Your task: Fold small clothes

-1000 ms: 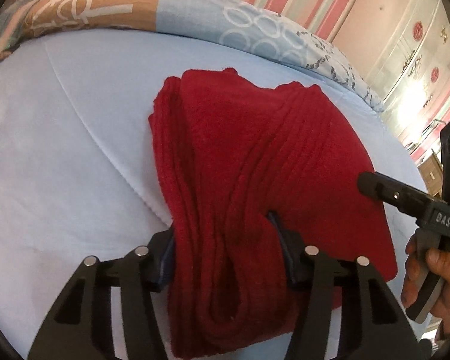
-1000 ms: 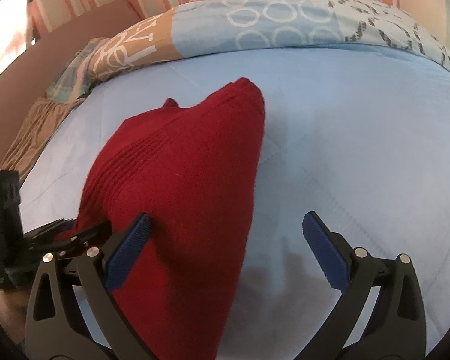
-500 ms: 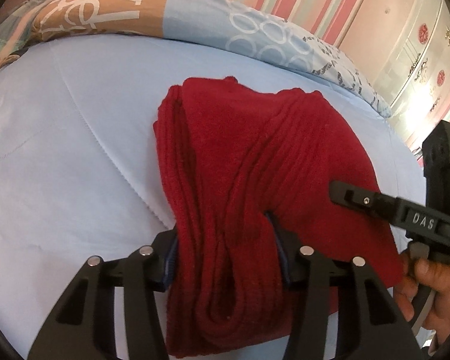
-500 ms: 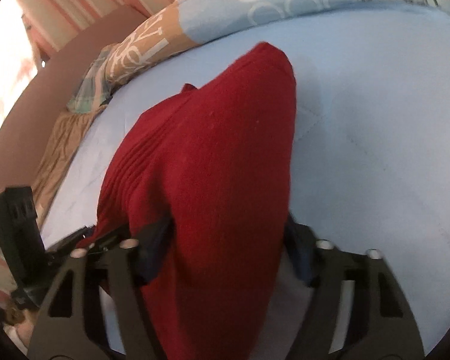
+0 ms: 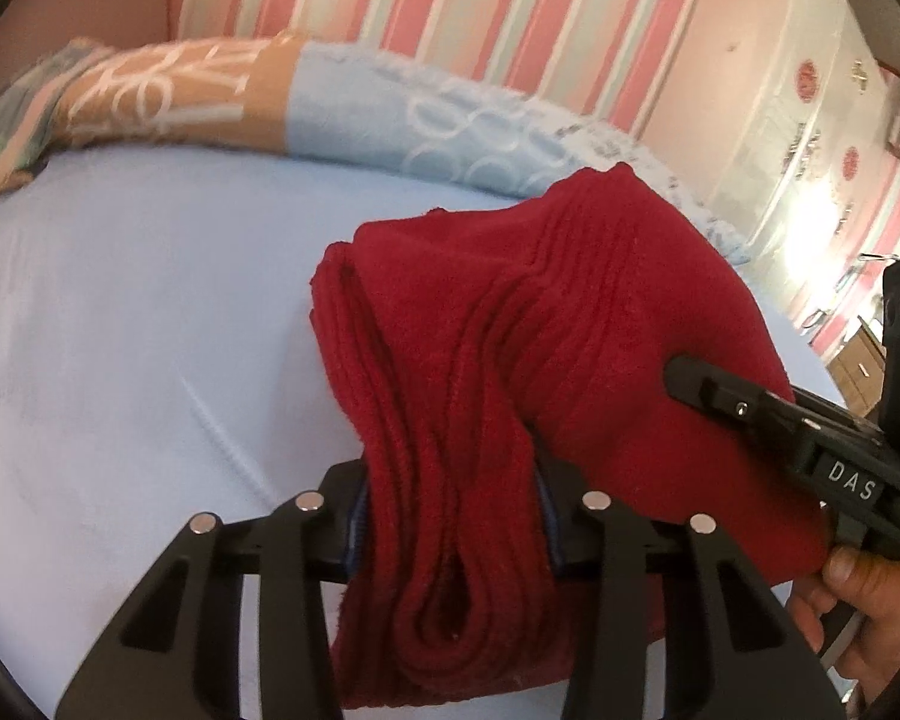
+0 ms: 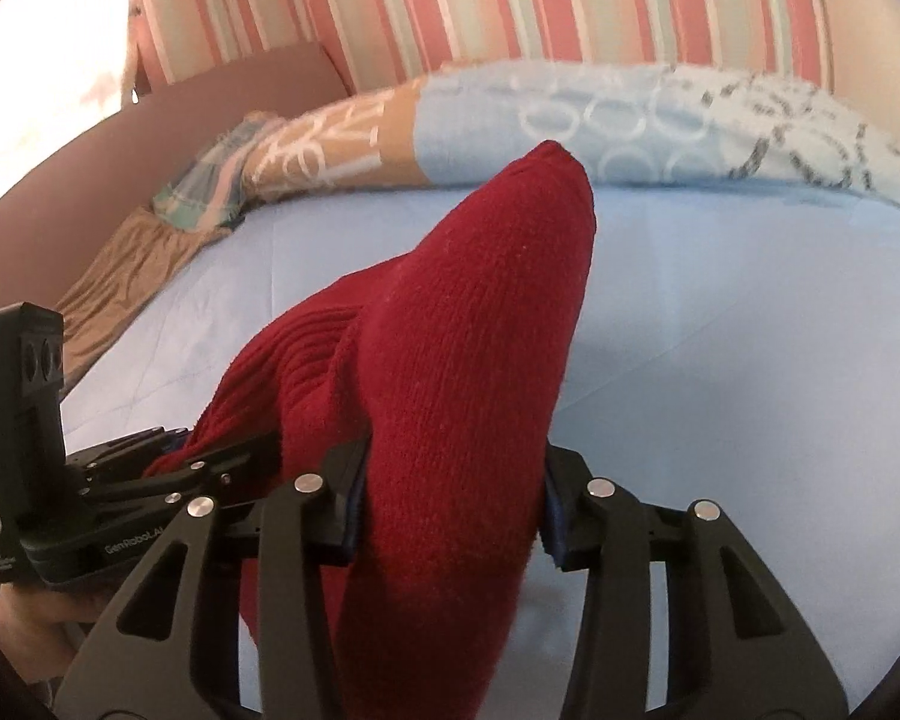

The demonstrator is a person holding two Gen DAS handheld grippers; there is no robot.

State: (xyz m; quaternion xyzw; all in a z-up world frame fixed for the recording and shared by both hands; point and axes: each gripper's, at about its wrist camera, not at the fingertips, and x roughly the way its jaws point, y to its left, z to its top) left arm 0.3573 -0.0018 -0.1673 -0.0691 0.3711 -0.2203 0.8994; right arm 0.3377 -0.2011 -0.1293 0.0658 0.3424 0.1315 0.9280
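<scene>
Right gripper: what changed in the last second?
The right gripper was open beside the red knit garment and has since shut on its near edge. Both grippers have raised that edge, so more striped wall shows. The left gripper stays clamped on the bunched folds; the blue bed sheet is unchanged.

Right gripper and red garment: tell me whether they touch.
Touching. In the right wrist view the right gripper is shut on the red garment, both pads pressed into the knit.
</scene>
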